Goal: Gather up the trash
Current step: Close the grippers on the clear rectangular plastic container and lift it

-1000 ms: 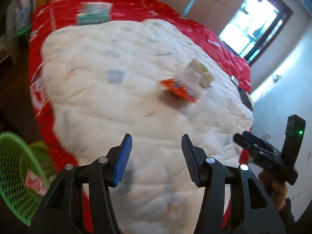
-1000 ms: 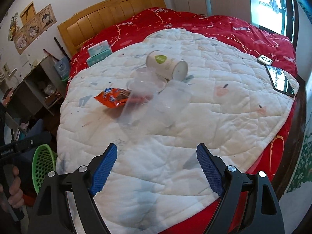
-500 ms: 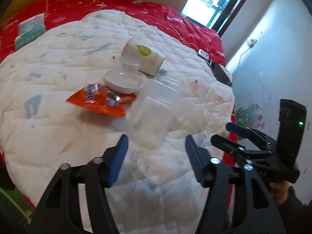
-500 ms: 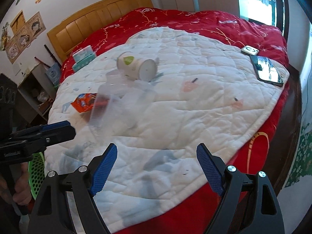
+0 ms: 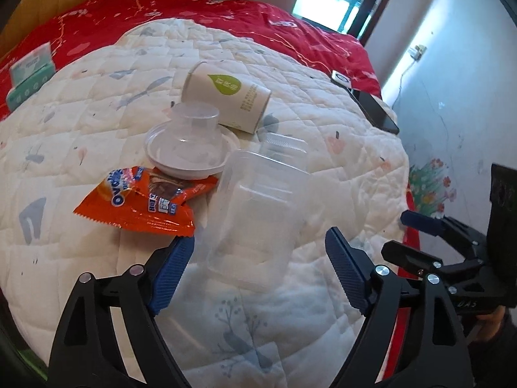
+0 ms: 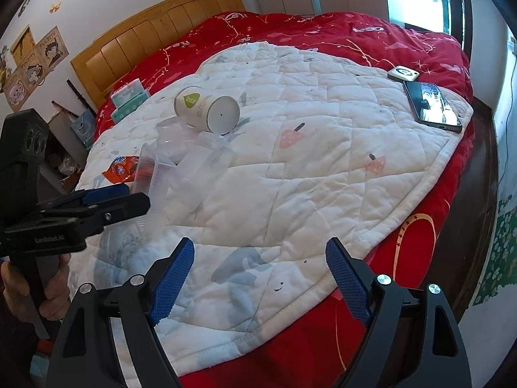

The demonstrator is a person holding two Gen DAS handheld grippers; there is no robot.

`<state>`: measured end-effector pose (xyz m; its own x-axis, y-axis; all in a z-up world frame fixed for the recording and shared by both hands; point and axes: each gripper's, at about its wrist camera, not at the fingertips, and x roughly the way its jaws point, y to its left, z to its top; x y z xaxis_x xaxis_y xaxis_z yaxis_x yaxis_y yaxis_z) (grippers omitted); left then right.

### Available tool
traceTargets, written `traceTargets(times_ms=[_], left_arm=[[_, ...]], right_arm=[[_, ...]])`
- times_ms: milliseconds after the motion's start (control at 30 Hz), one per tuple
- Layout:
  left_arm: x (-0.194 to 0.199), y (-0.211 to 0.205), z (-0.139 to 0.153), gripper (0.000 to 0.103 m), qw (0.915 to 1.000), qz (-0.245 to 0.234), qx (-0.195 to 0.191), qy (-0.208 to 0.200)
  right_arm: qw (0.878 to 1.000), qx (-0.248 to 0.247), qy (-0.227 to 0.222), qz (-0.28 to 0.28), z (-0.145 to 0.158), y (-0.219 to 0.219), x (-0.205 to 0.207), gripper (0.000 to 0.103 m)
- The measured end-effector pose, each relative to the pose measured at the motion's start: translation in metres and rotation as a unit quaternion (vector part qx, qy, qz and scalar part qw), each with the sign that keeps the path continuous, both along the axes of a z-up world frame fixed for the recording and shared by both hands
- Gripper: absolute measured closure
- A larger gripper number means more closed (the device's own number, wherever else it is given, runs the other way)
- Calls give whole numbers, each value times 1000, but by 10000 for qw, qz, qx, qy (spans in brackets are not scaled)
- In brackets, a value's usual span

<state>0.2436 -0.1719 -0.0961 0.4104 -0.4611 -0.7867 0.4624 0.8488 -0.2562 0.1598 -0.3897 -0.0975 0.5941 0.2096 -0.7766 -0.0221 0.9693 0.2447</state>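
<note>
The left gripper [image 5: 260, 268] has its fingers spread, a clear plastic container [image 5: 258, 213] lying on the bed quilt [image 5: 97, 129] between their tips. An orange snack wrapper [image 5: 142, 207] sits just beyond the left finger. The right gripper [image 6: 260, 271] is spread wide, holding nothing.

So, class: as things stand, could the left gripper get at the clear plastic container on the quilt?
Probably yes. The left gripper is open, the clear plastic container lies just ahead of its fingers, and nothing sits between them.
</note>
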Motion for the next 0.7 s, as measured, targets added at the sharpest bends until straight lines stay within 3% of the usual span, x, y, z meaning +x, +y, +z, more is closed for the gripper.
traceTargets(times_ms=[133, 200, 233, 600, 700], left_arm=[[1, -6, -3, 22, 9997, -149, 151, -131], [3, -8, -6, 31, 9996, -175, 194, -142], [5, -8, -8, 43, 9996, -193, 168, -89], [-26, 28, 11, 45, 9994, 200, -208, -192], [-40, 48, 20, 45, 9984, 401, -339, -200]], right_arm=[[10000, -34, 22, 2, -1, 0, 1, 22], [10000, -51, 23, -2, -2, -1, 2, 22], [10000, -55, 20, -4, -1, -1, 2, 22], [9999, -67, -49, 77, 8, 8, 11, 23], [9999, -15, -13, 130, 11, 18, 21, 28]])
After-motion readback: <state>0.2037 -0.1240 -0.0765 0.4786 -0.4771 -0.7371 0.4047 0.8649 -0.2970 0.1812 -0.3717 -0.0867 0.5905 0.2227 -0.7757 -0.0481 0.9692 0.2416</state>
